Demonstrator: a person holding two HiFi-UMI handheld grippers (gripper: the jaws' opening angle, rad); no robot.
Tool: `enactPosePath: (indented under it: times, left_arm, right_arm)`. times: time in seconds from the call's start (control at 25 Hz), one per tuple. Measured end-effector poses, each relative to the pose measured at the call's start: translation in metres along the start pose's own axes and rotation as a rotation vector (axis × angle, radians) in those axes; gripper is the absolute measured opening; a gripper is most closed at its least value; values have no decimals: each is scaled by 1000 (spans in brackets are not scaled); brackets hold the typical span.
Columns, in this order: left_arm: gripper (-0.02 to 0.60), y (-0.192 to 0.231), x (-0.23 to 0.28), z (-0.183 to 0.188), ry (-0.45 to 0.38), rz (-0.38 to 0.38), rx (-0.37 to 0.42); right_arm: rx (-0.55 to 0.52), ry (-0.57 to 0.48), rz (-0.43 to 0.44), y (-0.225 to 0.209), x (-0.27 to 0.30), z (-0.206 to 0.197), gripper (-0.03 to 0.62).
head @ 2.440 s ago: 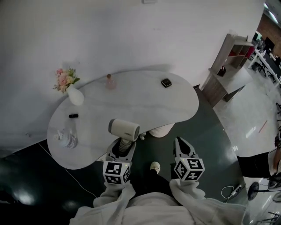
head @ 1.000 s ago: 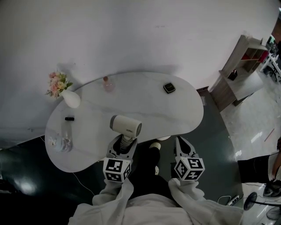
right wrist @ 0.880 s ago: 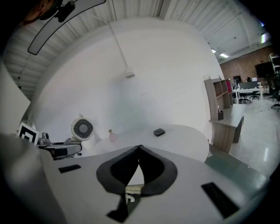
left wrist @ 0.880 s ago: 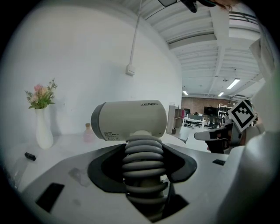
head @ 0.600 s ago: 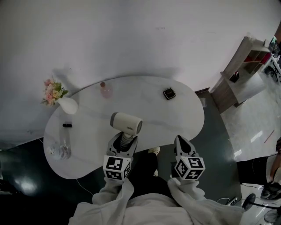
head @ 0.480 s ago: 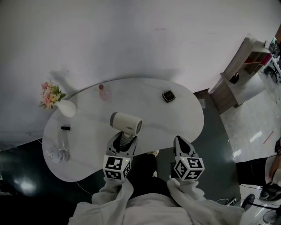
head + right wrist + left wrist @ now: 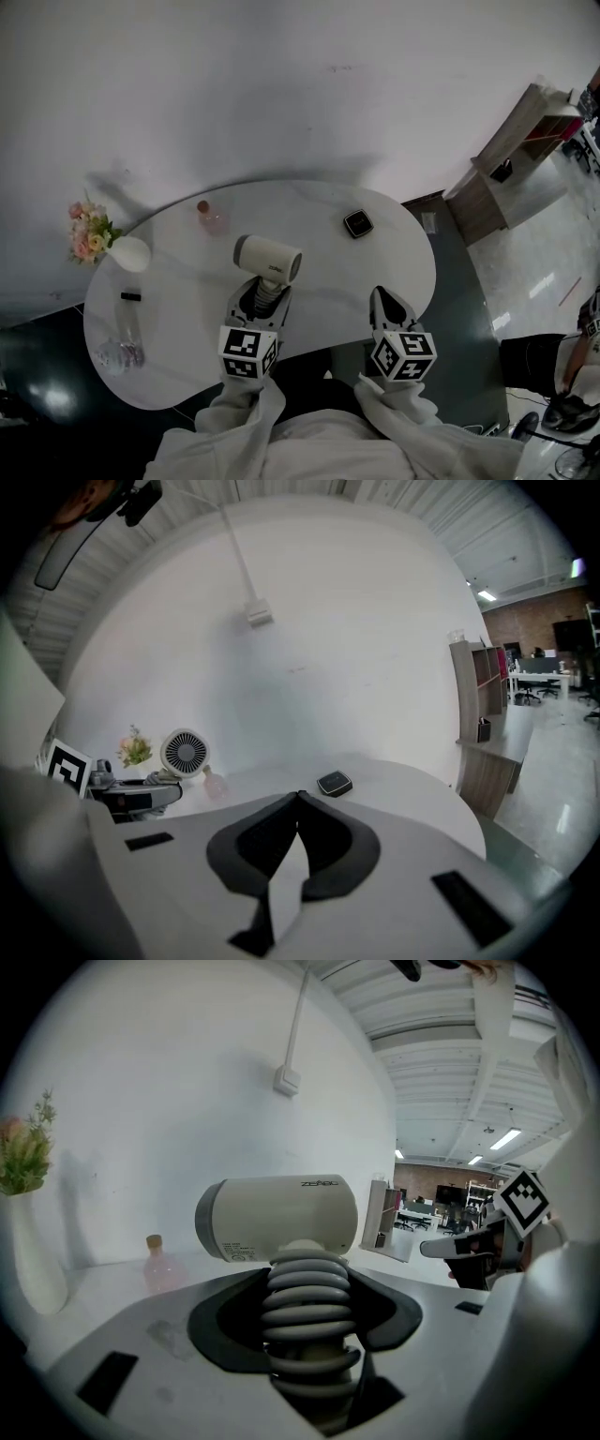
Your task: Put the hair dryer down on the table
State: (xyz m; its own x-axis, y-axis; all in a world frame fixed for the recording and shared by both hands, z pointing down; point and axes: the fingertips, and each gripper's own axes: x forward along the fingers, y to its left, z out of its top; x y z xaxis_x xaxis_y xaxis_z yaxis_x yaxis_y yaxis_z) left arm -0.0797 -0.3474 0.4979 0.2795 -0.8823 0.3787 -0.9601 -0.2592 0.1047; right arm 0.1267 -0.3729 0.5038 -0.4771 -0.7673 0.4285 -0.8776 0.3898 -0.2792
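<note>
Table [image 7: 330, 261] white, rounded (dark floor [image 7: 37, 375]), white wall [image 7: 281, 84], hair dryer [image 7: 267, 259] gripped

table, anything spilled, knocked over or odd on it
Nothing stands out. The vase and pink bottle stand upright, no spill shows on the table, and the hair dryer is off it only because the left gripper holds its handle. Whether the clear object is upright cannot be told.

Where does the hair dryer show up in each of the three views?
Head view: hair dryer at centre, in the left claw.
Left gripper view: hair dryer dead centre, handle clamped.
Right gripper view: hair dryer far left, grille facing the camera.
Shared landmark: pink bottle, in all three.
</note>
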Motion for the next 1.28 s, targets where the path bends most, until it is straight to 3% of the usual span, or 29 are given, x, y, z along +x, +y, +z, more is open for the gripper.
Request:
enactPosePath:
  times: [0.64, 1.28]
  left_arm:
    - [230, 25, 89, 6, 62, -73, 12]
    - [230, 51, 155, -35, 200, -40, 20]
  right_arm:
    - [-55, 66, -19, -19, 73, 20, 49]
    - [-72, 125, -14, -28, 130, 14, 49]
